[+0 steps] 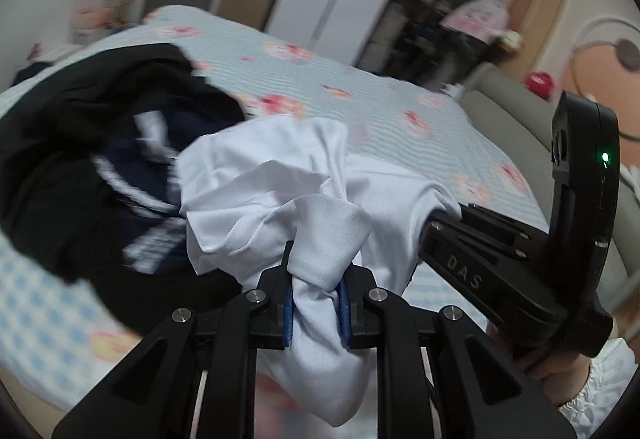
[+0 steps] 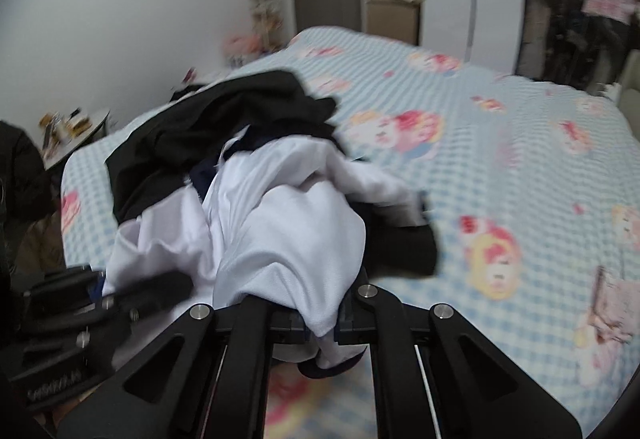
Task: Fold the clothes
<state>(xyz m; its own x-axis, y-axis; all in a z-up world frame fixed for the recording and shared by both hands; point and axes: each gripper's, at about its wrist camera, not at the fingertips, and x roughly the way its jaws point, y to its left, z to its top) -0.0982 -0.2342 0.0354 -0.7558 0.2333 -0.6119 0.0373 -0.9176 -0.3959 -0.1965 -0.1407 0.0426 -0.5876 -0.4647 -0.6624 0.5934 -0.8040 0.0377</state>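
While both tools pinch the white garment (image 1: 276, 191), only the left view shows a hand (image 1: 548, 367)

Dark clothes pile (image 2: 224, 127) blocks left; bedspread (image 2: 520, 159) right of it lies open.

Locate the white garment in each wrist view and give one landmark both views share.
Left wrist view: the white garment fills the lower centre, bunched between the left gripper fingers, with the right gripper biting its right edge.
Right wrist view: it lies centre-left, draped over the right gripper, with the left gripper at lower left.
Shared landmark: the black clothing heaped behind it on the bedsheet.
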